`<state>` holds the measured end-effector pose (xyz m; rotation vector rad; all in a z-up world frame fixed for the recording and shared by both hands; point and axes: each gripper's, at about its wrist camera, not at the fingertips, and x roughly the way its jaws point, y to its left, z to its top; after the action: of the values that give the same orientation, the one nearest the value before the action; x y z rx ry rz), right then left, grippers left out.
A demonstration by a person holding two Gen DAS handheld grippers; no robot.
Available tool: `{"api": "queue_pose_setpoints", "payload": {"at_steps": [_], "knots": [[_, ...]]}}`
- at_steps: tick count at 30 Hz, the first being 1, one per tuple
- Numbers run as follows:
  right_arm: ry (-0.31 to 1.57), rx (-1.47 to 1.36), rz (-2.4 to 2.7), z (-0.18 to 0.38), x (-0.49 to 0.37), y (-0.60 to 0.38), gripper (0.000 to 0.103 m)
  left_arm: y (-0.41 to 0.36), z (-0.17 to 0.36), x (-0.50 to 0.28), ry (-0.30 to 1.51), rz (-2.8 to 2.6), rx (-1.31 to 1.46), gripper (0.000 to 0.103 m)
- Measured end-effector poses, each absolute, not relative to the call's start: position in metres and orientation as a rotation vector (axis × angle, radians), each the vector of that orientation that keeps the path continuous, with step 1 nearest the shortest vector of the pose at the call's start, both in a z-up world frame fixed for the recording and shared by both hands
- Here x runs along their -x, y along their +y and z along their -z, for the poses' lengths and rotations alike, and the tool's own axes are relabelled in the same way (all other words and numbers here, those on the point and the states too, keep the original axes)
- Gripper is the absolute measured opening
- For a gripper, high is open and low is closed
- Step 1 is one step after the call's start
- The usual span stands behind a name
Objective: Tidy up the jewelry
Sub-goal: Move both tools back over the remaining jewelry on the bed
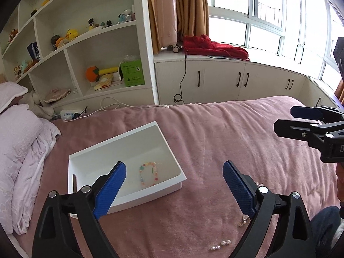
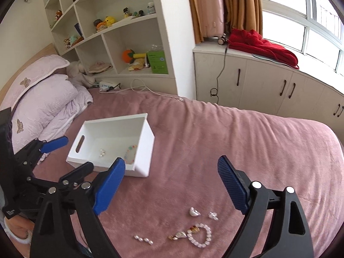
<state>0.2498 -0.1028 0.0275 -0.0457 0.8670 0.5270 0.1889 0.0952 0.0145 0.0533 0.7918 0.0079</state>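
A white box (image 1: 169, 150) (image 2: 148, 142) with a slot handle lies on the pink bed. Inside it rest a colourful bead bracelet (image 1: 148, 173) (image 2: 131, 153) and a small silver piece (image 2: 102, 152). Loose jewellery lies on the blanket near me: a white bead bracelet (image 2: 201, 235), a row of pearls (image 2: 143, 240) (image 1: 221, 244), a silver piece (image 2: 194, 212), a small sparkly piece (image 2: 213, 215) and gold-toned pieces (image 2: 178, 234) (image 1: 244, 221). My left gripper (image 1: 174, 186) (image 2: 74, 157) is open and empty, above the box's near corner. My right gripper (image 2: 171, 183) (image 1: 283, 119) is open and empty, above the blanket beyond the loose pieces.
Lilac pillows and a quilt (image 2: 43, 99) lie at the left of the bed. A white shelf unit (image 1: 90, 49) with toys stands behind, with a power strip and cable (image 2: 120, 87) at its foot. Window cabinets (image 2: 268, 81) carry a red garment (image 2: 262, 45).
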Motion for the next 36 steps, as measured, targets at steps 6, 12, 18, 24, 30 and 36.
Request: {"api": "queue_pose_setpoints", "payload": {"at_steps": [6, 12, 18, 24, 30, 36], "knots": [[0.921, 0.123, -0.472, 0.005, -0.242, -0.133, 0.087, 0.060, 0.011, -0.180, 0.845, 0.111, -0.063, 0.094], [1.037, 0.153, -0.432, 0.055, -0.244, -0.152, 0.087, 0.026, 0.077, -0.179, 0.993, 0.215, -0.220, 0.094], [1.123, 0.169, -0.411, 0.092, -0.242, -0.162, 0.087, 0.009, 0.118, -0.167, 1.079, 0.284, -0.313, 0.094], [1.183, 0.231, -0.395, 0.120, -0.237, -0.161, 0.086, 0.008, 0.131, -0.159, 1.116, 0.364, -0.324, 0.094], [1.255, 0.262, -0.392, 0.147, -0.231, -0.162, 0.080, -0.001, 0.146, -0.148, 1.147, 0.440, -0.390, 0.094], [1.300, 0.301, -0.398, 0.165, -0.227, -0.157, 0.074, -0.008, 0.163, -0.143, 1.190, 0.484, -0.417, 0.094]]}}
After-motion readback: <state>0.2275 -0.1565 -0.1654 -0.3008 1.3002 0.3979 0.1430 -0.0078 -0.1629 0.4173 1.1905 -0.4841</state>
